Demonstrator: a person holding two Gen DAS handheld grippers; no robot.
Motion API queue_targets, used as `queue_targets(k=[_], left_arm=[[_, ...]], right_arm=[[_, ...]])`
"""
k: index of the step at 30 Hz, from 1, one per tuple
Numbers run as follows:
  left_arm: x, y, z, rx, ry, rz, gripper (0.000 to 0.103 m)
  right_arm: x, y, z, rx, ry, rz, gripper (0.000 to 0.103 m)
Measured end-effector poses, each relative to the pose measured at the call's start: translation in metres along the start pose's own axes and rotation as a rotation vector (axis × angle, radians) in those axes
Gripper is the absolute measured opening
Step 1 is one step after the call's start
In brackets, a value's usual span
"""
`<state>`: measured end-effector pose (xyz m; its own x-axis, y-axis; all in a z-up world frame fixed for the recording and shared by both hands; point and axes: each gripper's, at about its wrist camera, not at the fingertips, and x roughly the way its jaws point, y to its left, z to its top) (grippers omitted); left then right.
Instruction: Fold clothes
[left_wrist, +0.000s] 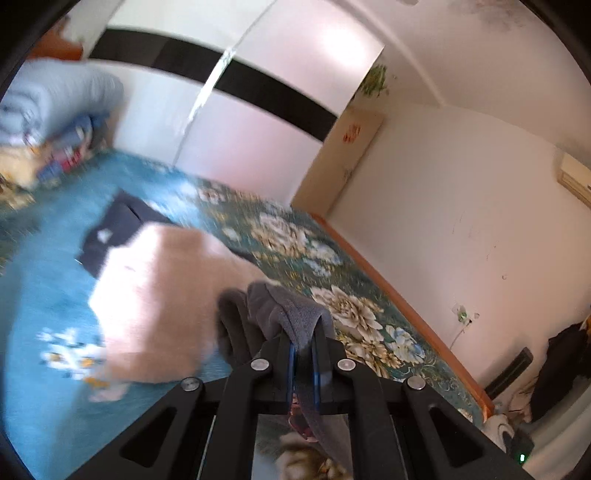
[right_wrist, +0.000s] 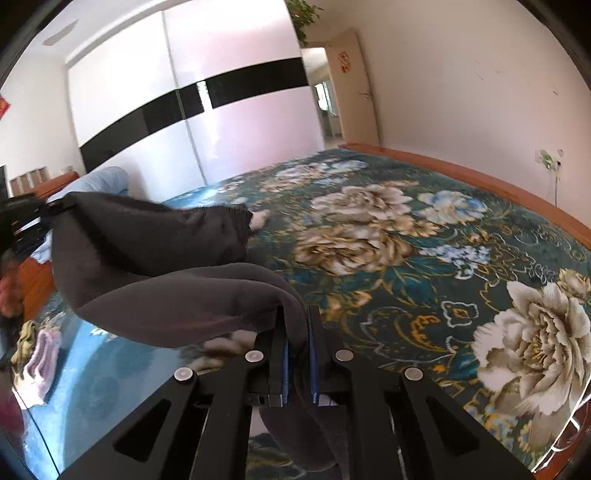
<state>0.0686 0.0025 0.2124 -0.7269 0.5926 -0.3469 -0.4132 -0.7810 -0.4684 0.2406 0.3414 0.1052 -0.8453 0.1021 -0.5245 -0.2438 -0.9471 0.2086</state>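
Over on the left, a navy garment and a pale pink one lie flat on the floral bedspread, looking already folded. The grey sweatpants are still to do, I reckon. Left gripper tilts gently downward, fingers clenched on one bunched edge; right gripper, pitched a little steeper, pinches another, the cloth slung between them above the bed.

My left gripper and right gripper fill each frame's bottom centre: matte black angular linkage arms with triangular cut-outs, round silver pivot screws (four showing per tool), and blue pads lining the finger insides. No cables visible, I think.
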Motion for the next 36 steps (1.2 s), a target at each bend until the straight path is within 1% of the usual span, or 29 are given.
queue_targets(k=[2, 5, 8, 11, 13, 15, 17, 18, 20, 22, 23, 24, 27, 29, 31, 32, 36], left_arm=[[-0.038, -0.003, -0.001, 0.024, -0.049, 0.004, 0.007], [-0.099, -0.014, -0.001, 0.082, -0.15, 0.012, 0.007], [-0.142, -0.033, 0.0, 0.142, -0.225, 0.014, 0.007], [-0.192, -0.055, 0.005, 0.194, -0.306, -0.009, 0.007], [-0.221, -0.07, 0.009, 0.244, -0.36, -0.02, 0.008], [-0.237, -0.079, 0.017, 0.267, -0.376, -0.046, 0.008], [-0.239, -0.08, 0.024, 0.264, -0.353, -0.063, 0.008], [-0.233, -0.078, 0.026, 0.26, -0.335, -0.052, 0.008], [-0.21, -0.069, 0.024, 0.249, -0.284, -0.005, 0.008], [-0.172, -0.052, 0.017, 0.214, -0.198, 0.036, 0.008], [-0.15, -0.04, 0.012, 0.192, -0.146, 0.061, 0.008], [-0.126, -0.027, 0.007, 0.17, -0.092, 0.09, 0.008], [-0.06, 0.007, -0.015, 0.122, 0.031, 0.165, 0.008], [-0.023, 0.025, -0.032, 0.098, 0.09, 0.209, 0.009], [0.012, 0.04, -0.044, 0.071, 0.146, 0.219, 0.008], [0.028, 0.041, -0.05, 0.055, 0.176, 0.224, 0.008], [0.075, 0.05, -0.059, 0.004, 0.265, 0.225, 0.01]], right_arm=[[-0.01, 0.012, 0.0, -0.016, -0.015, 0.021, 0.009], [-0.026, 0.026, 0.001, -0.034, -0.044, 0.054, 0.009], [-0.046, 0.04, 0.003, -0.051, -0.09, 0.083, 0.009], [-0.071, 0.051, 0.008, -0.055, -0.154, 0.114, 0.009], [-0.096, 0.054, 0.014, -0.042, -0.224, 0.147, 0.009], [-0.121, 0.053, 0.021, -0.024, -0.294, 0.178, 0.009], [-0.14, 0.052, 0.03, -0.016, -0.354, 0.189, 0.009], [-0.148, 0.05, 0.034, -0.011, -0.375, 0.191, 0.009], [-0.153, 0.046, 0.041, -0.002, -0.385, 0.19, 0.009], [-0.148, 0.041, 0.045, 0.001, -0.371, 0.163, 0.009], [-0.141, 0.039, 0.044, 0.003, -0.348, 0.146, 0.009], [-0.131, 0.035, 0.043, 0.008, -0.316, 0.132, 0.009], [-0.092, 0.024, 0.035, 0.019, -0.195, 0.078, 0.009], [-0.064, 0.014, 0.027, 0.035, -0.112, 0.051, 0.009], [-0.036, 0.004, 0.018, 0.054, -0.033, 0.031, 0.009], [-0.023, 0.0, 0.017, 0.055, -0.004, 0.017, 0.009], [0.028, -0.014, 0.012, 0.06, 0.107, -0.036, 0.009]])
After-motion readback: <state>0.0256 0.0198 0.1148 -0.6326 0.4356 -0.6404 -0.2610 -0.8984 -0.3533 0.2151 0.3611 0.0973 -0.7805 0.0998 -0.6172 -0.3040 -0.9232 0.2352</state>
